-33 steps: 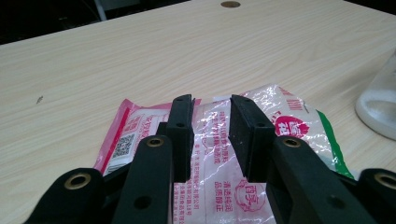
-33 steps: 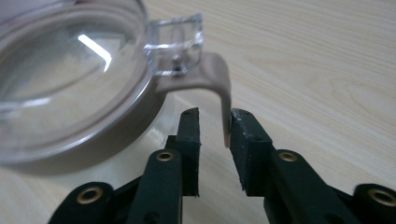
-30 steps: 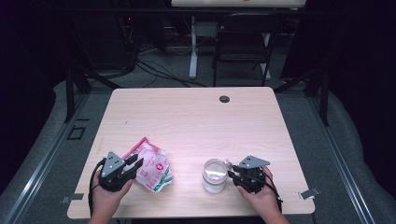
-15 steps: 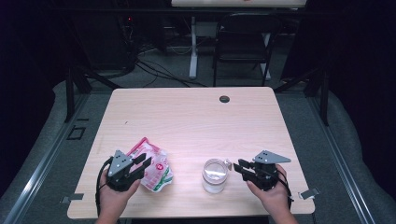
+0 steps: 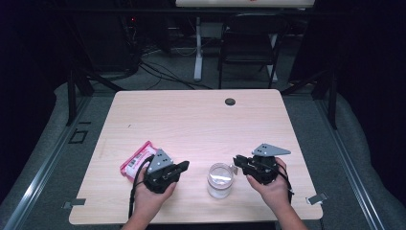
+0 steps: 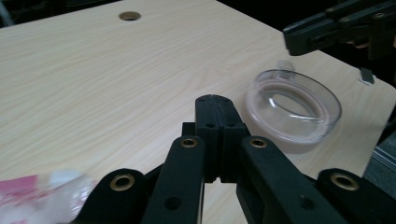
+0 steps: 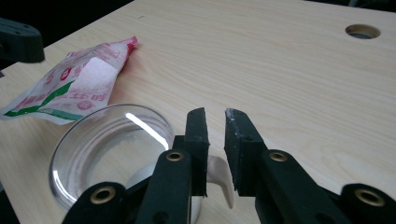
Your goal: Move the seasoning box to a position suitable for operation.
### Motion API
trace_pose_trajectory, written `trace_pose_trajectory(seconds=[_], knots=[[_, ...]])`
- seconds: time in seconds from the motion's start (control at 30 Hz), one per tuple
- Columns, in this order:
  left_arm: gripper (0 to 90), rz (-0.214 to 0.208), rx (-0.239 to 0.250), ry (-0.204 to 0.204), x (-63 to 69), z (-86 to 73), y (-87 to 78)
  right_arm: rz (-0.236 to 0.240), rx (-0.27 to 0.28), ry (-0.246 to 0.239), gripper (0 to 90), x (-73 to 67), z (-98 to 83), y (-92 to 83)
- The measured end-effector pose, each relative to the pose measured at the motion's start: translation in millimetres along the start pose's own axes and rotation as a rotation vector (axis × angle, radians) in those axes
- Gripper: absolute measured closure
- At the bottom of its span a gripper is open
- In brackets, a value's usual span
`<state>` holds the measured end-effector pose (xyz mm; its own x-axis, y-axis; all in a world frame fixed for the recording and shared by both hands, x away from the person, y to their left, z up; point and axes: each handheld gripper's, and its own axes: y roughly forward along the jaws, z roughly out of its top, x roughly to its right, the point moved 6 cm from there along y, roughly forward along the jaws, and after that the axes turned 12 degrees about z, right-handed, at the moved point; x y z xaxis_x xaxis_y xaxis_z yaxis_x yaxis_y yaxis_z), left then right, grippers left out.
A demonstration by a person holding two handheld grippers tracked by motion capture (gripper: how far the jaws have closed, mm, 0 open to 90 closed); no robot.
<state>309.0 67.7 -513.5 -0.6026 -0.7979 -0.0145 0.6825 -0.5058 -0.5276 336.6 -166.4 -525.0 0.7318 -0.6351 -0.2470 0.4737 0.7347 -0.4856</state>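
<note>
Near edge of the pale wooden bench [image 5: 201, 120], seen from above. My left gripper [image 5: 178, 168] has just been closing and its jaws now meet flush, with nothing between them. Behind it, toward the bench's left edge, lies the pink-and-white printed plastic packet [image 5: 136, 162], flat on the wood. My right gripper [image 5: 238, 162] has likewise been closing; a narrow gap remains between its jaws, and I see nothing pinched there (the small handle tab below them may lie close, though the angle is poor). Between the two grippers, near the front edge, stands the clear round plastic cup [image 5: 220, 179], upright. A dark round hole [image 5: 230, 101] marks the far edge.
</note>
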Motion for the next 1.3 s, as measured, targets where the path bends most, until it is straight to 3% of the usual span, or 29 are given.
trace_pose_trajectory(seconds=[0.17,0.3,0.57,0.83,1.3], knots=[[90.0,-0.026,-0.019,0.020,11.3,-3.8,8.1,-0.010,-0.020,-0.016,80.2,-0.1,-3.7,3.5],[90.0,-0.074,-0.064,0.040,24.6,-14.9,17.0,-0.009,-0.016,-0.016,81.9,-1.3,-4.3,4.2],[90.0,-0.110,-0.109,0.065,39.8,-28.0,24.9,-0.002,-0.013,-0.022,83.8,-2.1,-5.4,4.4],[90.0,-0.130,-0.123,0.061,46.3,-32.4,29.3,0.006,-0.006,-0.024,83.5,-4.7,-7.0,4.6],[90.0,-0.139,-0.106,0.055,49.7,-28.2,26.7,0.020,0.002,-0.001,83.1,-3.4,-9.1,2.2]])
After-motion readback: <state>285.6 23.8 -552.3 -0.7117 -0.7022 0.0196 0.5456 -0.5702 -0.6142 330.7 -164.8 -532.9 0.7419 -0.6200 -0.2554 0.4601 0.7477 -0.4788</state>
